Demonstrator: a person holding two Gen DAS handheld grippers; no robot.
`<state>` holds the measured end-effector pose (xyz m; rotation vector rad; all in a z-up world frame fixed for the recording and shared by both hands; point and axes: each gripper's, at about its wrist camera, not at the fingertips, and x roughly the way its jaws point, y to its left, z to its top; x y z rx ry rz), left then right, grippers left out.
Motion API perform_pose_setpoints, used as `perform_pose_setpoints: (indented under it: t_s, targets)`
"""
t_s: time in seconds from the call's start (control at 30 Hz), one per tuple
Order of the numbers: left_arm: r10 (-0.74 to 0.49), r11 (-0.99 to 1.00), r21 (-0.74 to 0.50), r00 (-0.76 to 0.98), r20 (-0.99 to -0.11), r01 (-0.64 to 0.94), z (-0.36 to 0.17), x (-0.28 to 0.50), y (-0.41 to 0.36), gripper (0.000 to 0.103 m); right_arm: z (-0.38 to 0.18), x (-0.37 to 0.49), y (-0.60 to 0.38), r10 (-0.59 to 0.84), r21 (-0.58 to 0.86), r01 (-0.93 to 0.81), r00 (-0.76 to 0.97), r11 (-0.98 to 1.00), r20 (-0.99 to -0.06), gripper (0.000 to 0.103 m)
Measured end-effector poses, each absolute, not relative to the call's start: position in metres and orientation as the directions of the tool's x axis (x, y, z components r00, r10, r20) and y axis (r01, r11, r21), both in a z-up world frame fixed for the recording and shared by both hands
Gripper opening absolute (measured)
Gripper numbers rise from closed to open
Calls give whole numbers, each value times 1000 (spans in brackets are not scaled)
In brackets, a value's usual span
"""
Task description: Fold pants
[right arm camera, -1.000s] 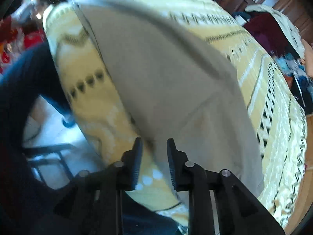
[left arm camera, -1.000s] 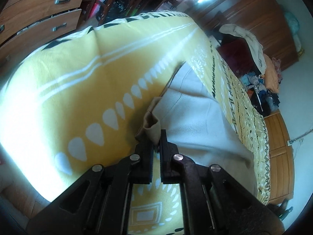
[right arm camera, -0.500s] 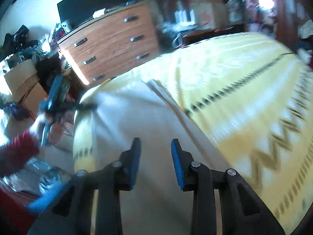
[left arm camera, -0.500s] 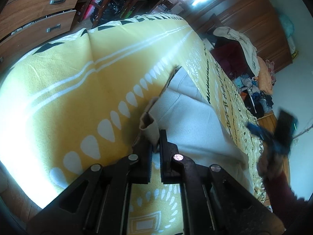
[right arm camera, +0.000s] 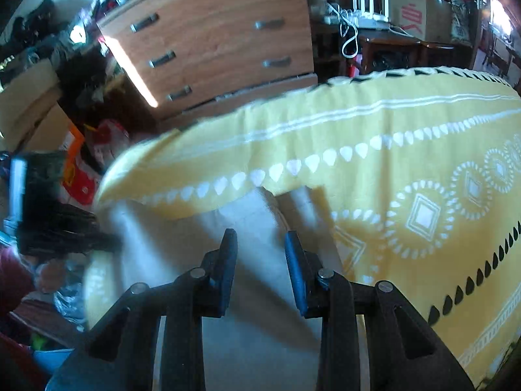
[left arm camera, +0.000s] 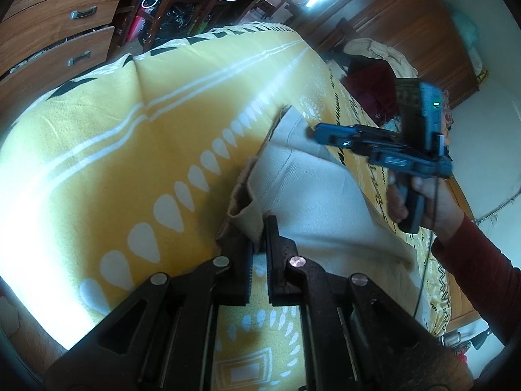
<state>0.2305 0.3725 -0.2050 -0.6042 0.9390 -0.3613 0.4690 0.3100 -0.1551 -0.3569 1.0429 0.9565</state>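
Note:
Beige pants (left arm camera: 312, 202) lie on a yellow patterned bedspread (left arm camera: 130, 150). My left gripper (left arm camera: 259, 244) is shut on a bunched corner of the pants at their near edge. My right gripper (right arm camera: 260, 254) is open and empty, held just above the pants (right arm camera: 247, 293) near their far end. It also shows in the left wrist view (left arm camera: 374, 143), held in a hand over the pants' far part. The left gripper appears blurred at the left of the right wrist view (right arm camera: 55, 228).
A wooden chest of drawers (right arm camera: 215, 42) stands beyond the bed's end, with a cluttered desk (right arm camera: 384, 32) beside it. Wooden wardrobes (left arm camera: 407, 32) and piles of clothes (left arm camera: 374, 62) lie past the bed's far side. Clutter covers the floor (right arm camera: 81, 169).
My right gripper has let go of the pants, opened, and swung across over them toward their far end. My left gripper has kept its hold and hardly moved.

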Motion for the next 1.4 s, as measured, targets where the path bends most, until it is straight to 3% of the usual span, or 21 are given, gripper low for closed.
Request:
perform_pose_setpoints:
  t_s: [0.07,0.13,0.2,0.3,0.5,0.57,0.67,0.73,0.83,1.03,1.4]
  targets:
    - [-539,779,-626,550,-639,36,-205,232,372,7,-164,472,312,483,175,-797,161,578,-861,36]
    - [-539,780,-624,551,-637,41,-204,234,372,7,-167,470,311,461,147,-796,181,587,-869,6]
    - [-541,778,-627,555,-632,45,-202,238,371,7,-160,465,302,458,113,-793,223,598,-860,2]
    - [-549,774,-631,553,-627,52,-204,246,369,9,-147,480,283,434,59,-744,321,665,-842,2]
    - [-568,730,-684,560,-604,3,-211,257,380,8,-169,490,288,351,-11,-755,317,656,-881,3]
    - [-565,737,-675,558,-608,12,-209,253,377,9,-155,482,279,370,-29,-732,378,680,-848,6]
    - [-570,738,-675,557,-605,22,-211,250,374,10,-108,448,246,456,-2,-703,463,711,-760,21]
    - [-575,729,-684,558,-598,17,-212,251,376,10,-91,407,225,521,46,-740,426,671,-740,21]
    - [-575,728,-685,564,-593,22,-211,253,377,10,-99,330,183,531,96,-768,340,633,-776,21]
    - [-572,736,-677,563,-597,31,-211,254,376,10,-137,201,89,342,53,-682,296,729,-892,21]
    - [-552,744,-668,572,-607,8,-211,258,374,10,-148,139,54,211,-34,-664,286,747,-935,21]
